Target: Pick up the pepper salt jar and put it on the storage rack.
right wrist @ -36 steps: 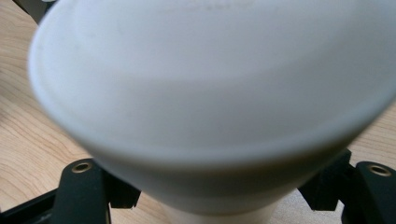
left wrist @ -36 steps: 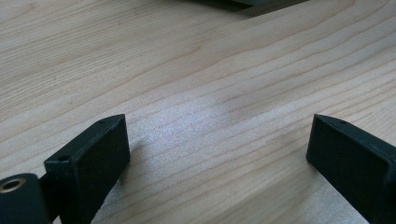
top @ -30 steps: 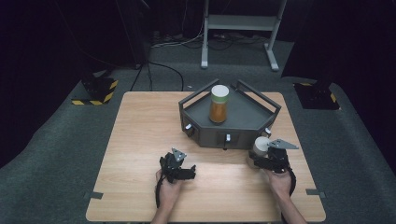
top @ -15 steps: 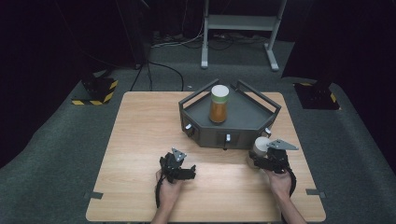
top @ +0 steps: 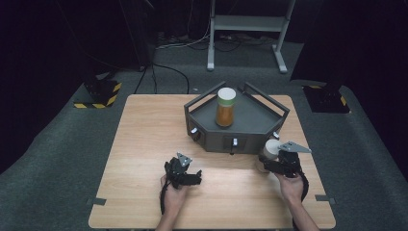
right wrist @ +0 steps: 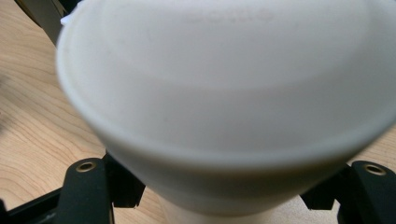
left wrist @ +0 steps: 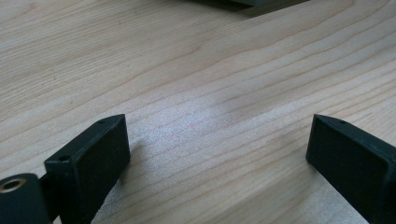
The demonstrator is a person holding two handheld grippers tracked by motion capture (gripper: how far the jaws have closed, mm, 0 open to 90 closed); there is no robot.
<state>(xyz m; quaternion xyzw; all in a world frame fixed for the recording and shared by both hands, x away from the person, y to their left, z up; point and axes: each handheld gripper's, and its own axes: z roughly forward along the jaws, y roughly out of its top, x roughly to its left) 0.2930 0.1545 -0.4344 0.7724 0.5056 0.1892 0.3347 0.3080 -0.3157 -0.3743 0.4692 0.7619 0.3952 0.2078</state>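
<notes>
Two tongs work over the wooden tabletop [top: 144, 144]: the left tongs [top: 188, 177] rest low on it, jaws spread with only bare wood between them. At the right, just before the grey tray [top: 250, 137] that carries an amber jar [top: 225, 107], the right tongs [top: 270, 163] pinch a white-lidded jar [right wrist: 224, 93].

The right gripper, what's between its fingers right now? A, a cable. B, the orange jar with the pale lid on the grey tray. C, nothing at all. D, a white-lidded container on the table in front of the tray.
D: in the right gripper view the white-lidded container sits between the right gripper's black fingers, and the high view places it on the table in front of the tray.
</notes>
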